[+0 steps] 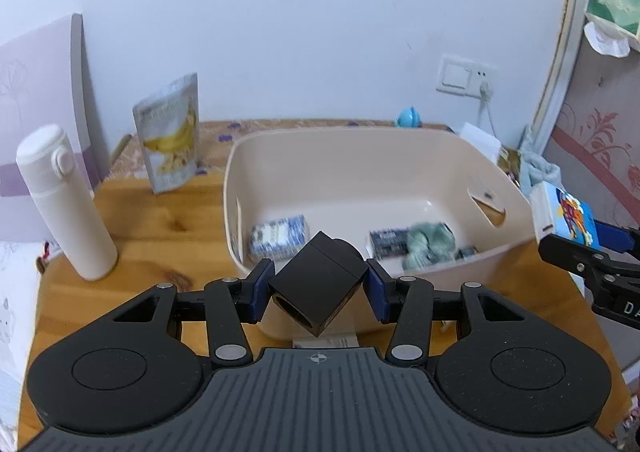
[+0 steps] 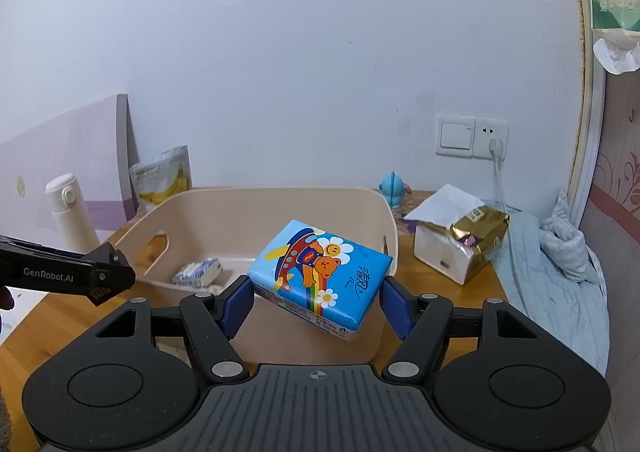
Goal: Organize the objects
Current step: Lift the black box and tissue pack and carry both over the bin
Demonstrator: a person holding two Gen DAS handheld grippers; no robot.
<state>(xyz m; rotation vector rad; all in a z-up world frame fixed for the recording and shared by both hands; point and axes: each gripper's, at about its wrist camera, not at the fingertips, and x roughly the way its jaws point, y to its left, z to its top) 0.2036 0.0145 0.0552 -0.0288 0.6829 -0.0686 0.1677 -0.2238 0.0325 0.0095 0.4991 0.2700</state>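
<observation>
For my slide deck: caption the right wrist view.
Right gripper jaws clamp a blue tissue pack above the beige bin.

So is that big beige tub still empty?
No, the beige tub already holds a blue-and-white packet and a green cloth bundle.

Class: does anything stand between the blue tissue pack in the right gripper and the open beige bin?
Nothing visible does. The right gripper holds the blue cartoon-printed tissue pack at the near rim of the beige plastic bin, whose top is open.

One bin (image 1: pixel 400 156), one bottle (image 1: pixel 64 204), two tissue packs (image 2: pixel 320 276) (image 1: pixel 280 238), one black cube (image 1: pixel 318 284), one banana pouch (image 1: pixel 170 132)
</observation>
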